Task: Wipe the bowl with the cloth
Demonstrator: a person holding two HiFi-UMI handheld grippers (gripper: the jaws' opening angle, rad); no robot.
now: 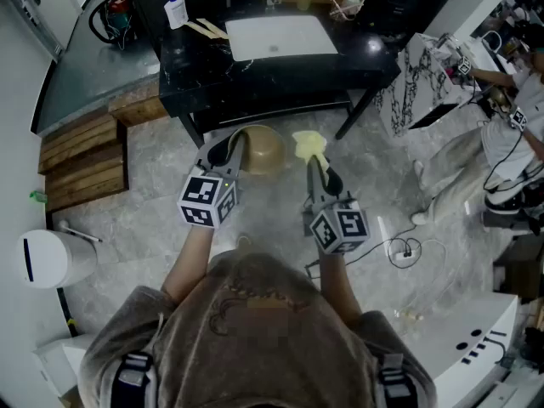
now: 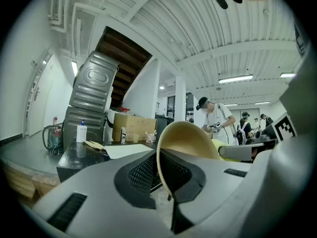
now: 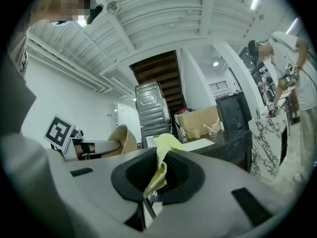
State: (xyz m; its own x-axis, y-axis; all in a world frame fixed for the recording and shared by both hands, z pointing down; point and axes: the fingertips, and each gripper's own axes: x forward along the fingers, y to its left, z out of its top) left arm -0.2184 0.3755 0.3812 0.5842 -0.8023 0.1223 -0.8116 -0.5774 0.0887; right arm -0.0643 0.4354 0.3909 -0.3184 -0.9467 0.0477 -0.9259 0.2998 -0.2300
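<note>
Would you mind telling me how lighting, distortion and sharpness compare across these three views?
Head view: even light, sharp, edges bowed, faint sheen on the black table. Left gripper view: strong fisheye with black corners, ceiling strip lights blown out, bowl crisp in the left tongs. Right gripper view: same fisheye, cloth in the right tongs slightly soft, mosaic patches over faces.

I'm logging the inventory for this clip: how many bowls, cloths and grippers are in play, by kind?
Tan bowl: 1, rim clamped in the left gripper
Yellow cloth: 1, clamped in the right gripper
Grippers: 2
Total: 4
</note>
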